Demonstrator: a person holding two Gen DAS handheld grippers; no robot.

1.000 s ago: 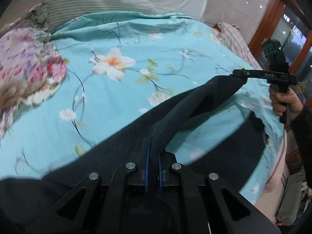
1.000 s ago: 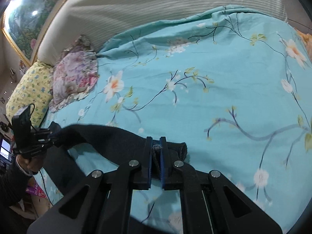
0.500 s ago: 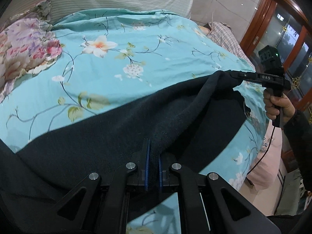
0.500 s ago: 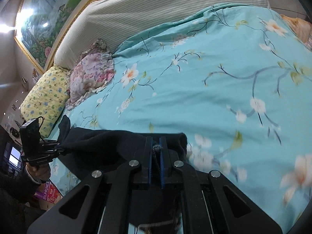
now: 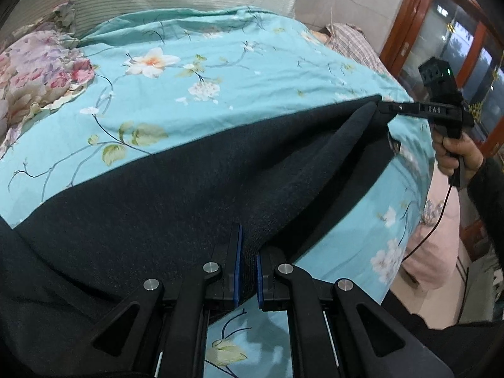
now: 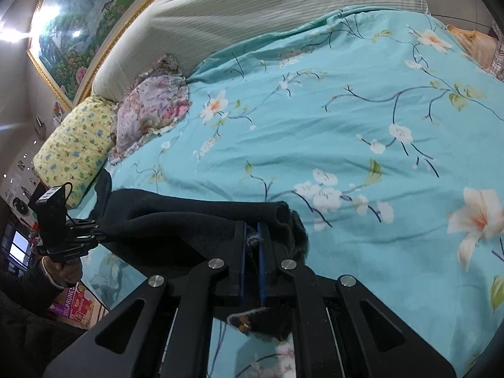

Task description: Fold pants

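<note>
Turquoise floral bedspread (image 5: 220, 72) under dark pants (image 5: 176, 195), which had settled flatter than a second before.
My left gripper (image 5: 248, 271) and right gripper (image 6: 251, 252) both clamped cloth, stretching one edge across mid-frame for folding.

Soft, even indoor light; lamp glare on the framed painting (image 6: 94, 28) at upper left. Fisheye bending, dark corners, slightly blurred edges.

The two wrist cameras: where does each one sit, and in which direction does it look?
Left wrist: sits behind the left tongs, shut on the dark pants; looks across the turquoise bedspread toward the right tongs and right hand.
Right wrist: sits behind the right tongs, shut on the pants; looks toward the headboard, with the left tongs and left hand at left.
Shared: pants, bedspread, floral pillow.
</note>
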